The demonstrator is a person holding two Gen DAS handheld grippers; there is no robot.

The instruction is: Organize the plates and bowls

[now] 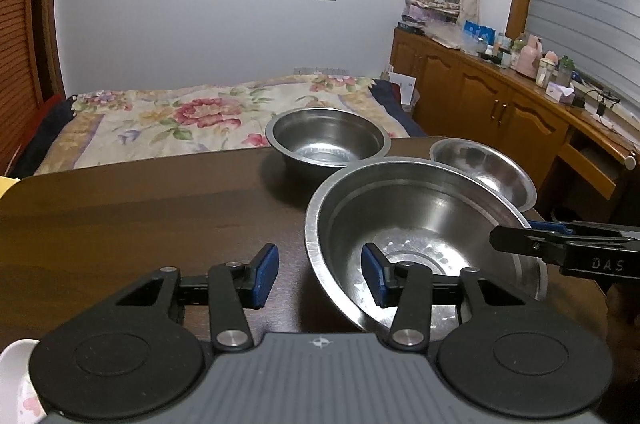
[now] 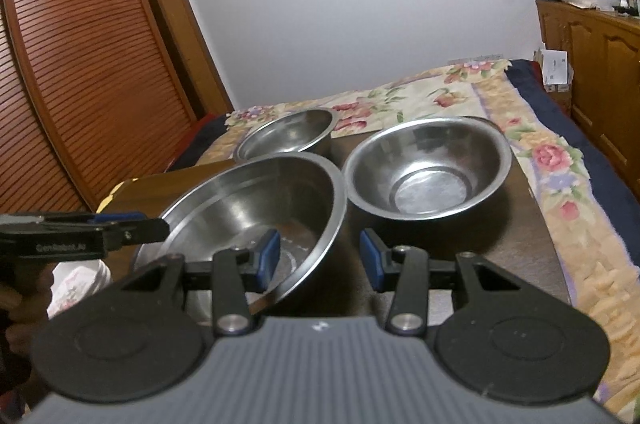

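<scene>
Behind left gripper (image 1: 320, 274), white dish (image 1: 18, 380) cut off

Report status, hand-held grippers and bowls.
Left hand-held gripper, right hand-held gripper open, straddling large bowl rim. No grip yet. Far bowl, side bowl behind it.

The left half of the surface (image 1: 140, 208) lies bare, giving a claw open passage there. The right half is crowded: the large steel bowl (image 1: 420, 224) sits nearest, with the deep bowl (image 1: 328, 140) and the shallow bowl (image 1: 484, 168) close behind. Only a narrow gap separates them.
</scene>
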